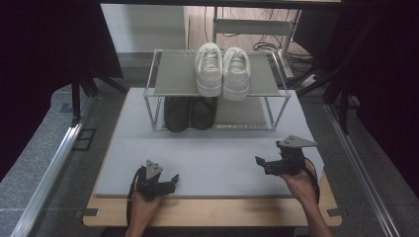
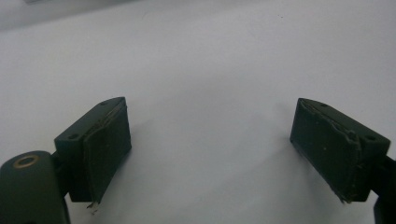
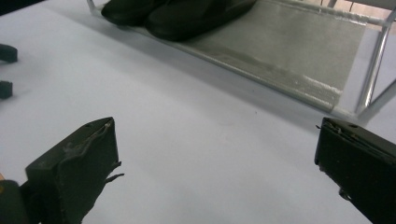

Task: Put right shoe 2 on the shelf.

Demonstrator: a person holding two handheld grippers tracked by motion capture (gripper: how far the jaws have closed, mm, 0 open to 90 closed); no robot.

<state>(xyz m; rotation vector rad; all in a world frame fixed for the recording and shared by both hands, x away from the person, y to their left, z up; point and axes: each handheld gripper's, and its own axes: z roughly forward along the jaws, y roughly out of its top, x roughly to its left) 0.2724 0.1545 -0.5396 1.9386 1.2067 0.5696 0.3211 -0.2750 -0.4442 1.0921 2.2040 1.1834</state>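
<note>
A metal two-tier shoe rack (image 1: 157, 89) stands at the far side of a pale grey mat (image 1: 217, 148). A pair of white sneakers (image 1: 222, 71) sits on its top shelf, toes toward me. Two black shoes (image 1: 189, 113) sit on the lower shelf, and in the right gripper view the black shoes (image 3: 177, 14) lie at the top. My left gripper (image 1: 170, 181) rests low over the mat's near left, open with nothing between the jaws (image 2: 210, 126). My right gripper (image 1: 262, 165) hovers at the near right, open wide and empty (image 3: 217, 140), angled toward the rack's lower shelf (image 3: 289, 56).
The mat lies on a wooden tabletop (image 1: 212, 212) whose front edge shows near me. Aluminium rails (image 1: 44, 177) run along both sides of the table. Dark curtains hang left and right. The left gripper's jaw tips (image 3: 5, 70) sit at the left edge of the right gripper view.
</note>
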